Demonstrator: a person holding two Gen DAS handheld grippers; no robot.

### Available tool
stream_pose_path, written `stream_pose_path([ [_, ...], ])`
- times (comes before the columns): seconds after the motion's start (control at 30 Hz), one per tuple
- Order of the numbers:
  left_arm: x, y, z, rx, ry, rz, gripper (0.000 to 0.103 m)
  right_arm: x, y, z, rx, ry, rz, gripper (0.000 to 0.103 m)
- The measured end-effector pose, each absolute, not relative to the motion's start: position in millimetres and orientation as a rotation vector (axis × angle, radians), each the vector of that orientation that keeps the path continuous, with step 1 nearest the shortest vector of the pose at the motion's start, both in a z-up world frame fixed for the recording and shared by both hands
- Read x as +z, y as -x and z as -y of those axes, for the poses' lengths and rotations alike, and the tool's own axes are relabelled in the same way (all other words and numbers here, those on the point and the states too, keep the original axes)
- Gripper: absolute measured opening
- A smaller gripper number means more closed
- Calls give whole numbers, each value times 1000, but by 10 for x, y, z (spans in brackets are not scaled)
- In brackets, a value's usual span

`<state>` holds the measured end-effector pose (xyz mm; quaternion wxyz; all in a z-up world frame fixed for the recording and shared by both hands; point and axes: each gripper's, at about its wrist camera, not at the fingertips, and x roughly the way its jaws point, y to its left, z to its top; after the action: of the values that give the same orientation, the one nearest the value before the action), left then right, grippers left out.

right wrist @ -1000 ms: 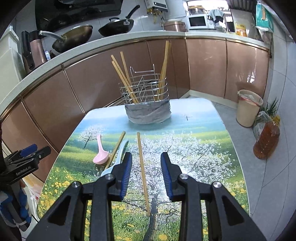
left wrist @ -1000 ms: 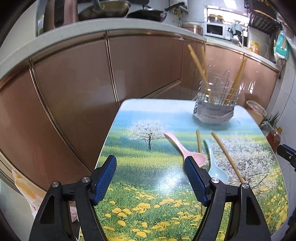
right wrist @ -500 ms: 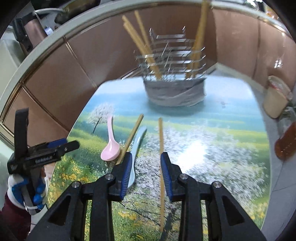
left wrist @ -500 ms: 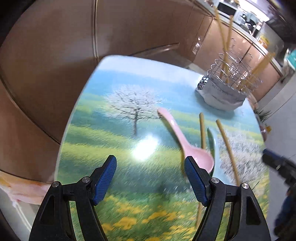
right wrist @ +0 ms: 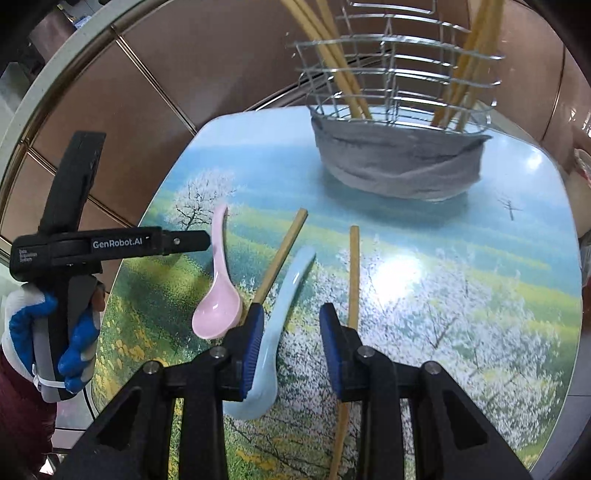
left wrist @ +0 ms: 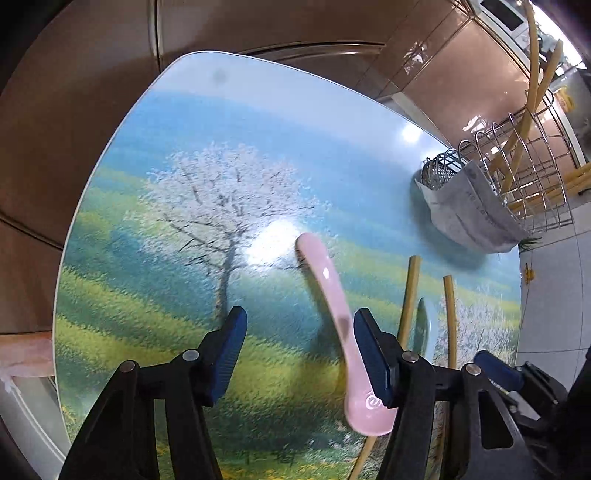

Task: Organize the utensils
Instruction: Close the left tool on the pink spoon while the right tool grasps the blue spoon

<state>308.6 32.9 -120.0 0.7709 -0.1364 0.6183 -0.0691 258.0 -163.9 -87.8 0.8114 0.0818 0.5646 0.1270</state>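
A home kitchen: copper-coloured cabinets (right wrist: 155, 92), microwave (left wrist: 506, 14), chopstick rack (right wrist: 399, 92).

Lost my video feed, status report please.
Left gripper closing, empty, beside pink spoon. Right gripper open over blue spoon. Two chopsticks alongside.

On the picture-printed desk (right wrist: 480, 295): pink plastic spoon (right wrist: 218, 291) leftmost, then wooden chopstick (right wrist: 284, 251), pale blue plastic spoon (right wrist: 284, 306), second wooden chopstick (right wrist: 354, 273). Cloth-wrapped wire basket (right wrist: 399, 170) behind them, holding upright chopsticks (right wrist: 343, 70).

We see a table (right wrist: 480, 295) printed with blossoming trees and yellow meadow, and brown cabinet doors (left wrist: 92, 110) curving behind it. At the left view's top right corner sits what may be a microwave (left wrist: 506, 14).
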Motion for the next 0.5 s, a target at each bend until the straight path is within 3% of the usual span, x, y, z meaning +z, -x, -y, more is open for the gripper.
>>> stream_pose_path([
  [0.1,-1195,-3136,-279,-151,303,-1351,59,-928,-2653,1625,278,-184,-1225,29],
  [0.17,-1214,-3181,-253,-154,311,-1365,58,-970,-2703,1606,277,-184,-1240,22],
  [0.5,-1263,-3218,-207,-193,386,-1419,37,-1093,-2859,1525,295,-203,-1296,18],
])
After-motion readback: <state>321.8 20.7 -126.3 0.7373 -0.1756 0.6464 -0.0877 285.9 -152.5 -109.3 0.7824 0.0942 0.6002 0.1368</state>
